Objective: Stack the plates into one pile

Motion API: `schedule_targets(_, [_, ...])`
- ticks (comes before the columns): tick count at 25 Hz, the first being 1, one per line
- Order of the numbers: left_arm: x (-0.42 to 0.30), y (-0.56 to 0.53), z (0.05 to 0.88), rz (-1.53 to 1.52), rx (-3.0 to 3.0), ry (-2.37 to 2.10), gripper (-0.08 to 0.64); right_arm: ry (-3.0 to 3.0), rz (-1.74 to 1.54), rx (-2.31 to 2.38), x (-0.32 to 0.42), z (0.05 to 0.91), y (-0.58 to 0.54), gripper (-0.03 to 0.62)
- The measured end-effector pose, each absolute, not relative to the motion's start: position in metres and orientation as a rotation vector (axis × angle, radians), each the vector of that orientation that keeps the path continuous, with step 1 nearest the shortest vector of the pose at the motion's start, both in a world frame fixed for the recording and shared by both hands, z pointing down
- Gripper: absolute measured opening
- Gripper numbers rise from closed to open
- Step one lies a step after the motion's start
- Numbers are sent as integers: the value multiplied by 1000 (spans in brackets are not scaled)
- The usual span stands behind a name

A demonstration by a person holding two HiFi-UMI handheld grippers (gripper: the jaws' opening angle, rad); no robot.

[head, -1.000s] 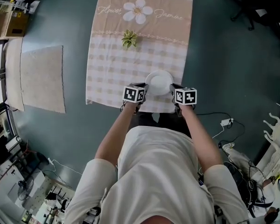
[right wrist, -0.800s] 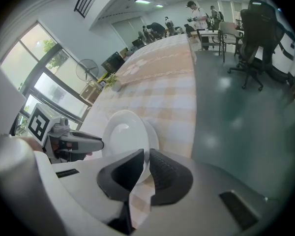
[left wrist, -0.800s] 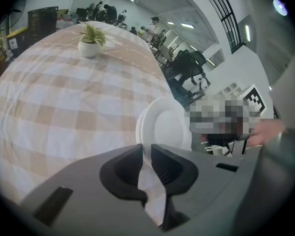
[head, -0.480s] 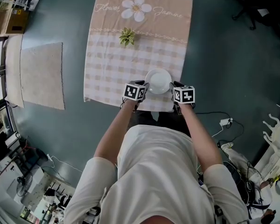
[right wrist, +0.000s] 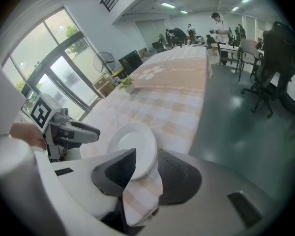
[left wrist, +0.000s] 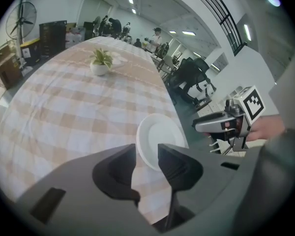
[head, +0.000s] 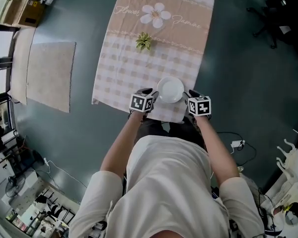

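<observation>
A white pile of plates (head: 170,89) sits on the checked tablecloth (head: 139,68) at the table's near edge, and I cannot tell how many plates it holds. My left gripper (head: 149,94) is at its left rim and my right gripper (head: 190,95) at its right rim. Both jaws are opening, and the pads of neither press on the pile. In the left gripper view the plates (left wrist: 160,140) lie just beyond the left gripper (left wrist: 147,155). In the right gripper view the plates' (right wrist: 132,149) rim shows in the gap of the right gripper (right wrist: 146,163).
A small potted plant (head: 143,41) stands farther up the table, before a printed flower (head: 158,15). The cloth's hem hangs over the near edge (right wrist: 137,200). A pale mat (head: 49,76) lies on the floor at left. Office chairs (head: 275,9) stand at the far right.
Both grippers have opened off the plates' rims and risen slightly. The plates rest on the cloth. The head view has shifted a little.
</observation>
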State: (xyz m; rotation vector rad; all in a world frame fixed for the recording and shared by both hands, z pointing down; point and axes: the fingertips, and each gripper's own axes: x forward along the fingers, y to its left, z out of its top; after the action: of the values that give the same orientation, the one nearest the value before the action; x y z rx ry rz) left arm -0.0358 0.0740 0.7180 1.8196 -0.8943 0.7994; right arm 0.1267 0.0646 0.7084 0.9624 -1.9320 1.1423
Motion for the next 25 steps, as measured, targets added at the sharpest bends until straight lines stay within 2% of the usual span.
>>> schedule_targets(9, [-51,78,638,674,1908,-1080,132,-2123,870,928,134,618,39,104])
schedule_targets(20, [-54,75,501,486,2083,-1303,50,-2403,607,897,135,482,19,67])
schedule_targets(25, [-68,76,446,383,2130,-1413,36,-2497,520,915,136,433,18,60])
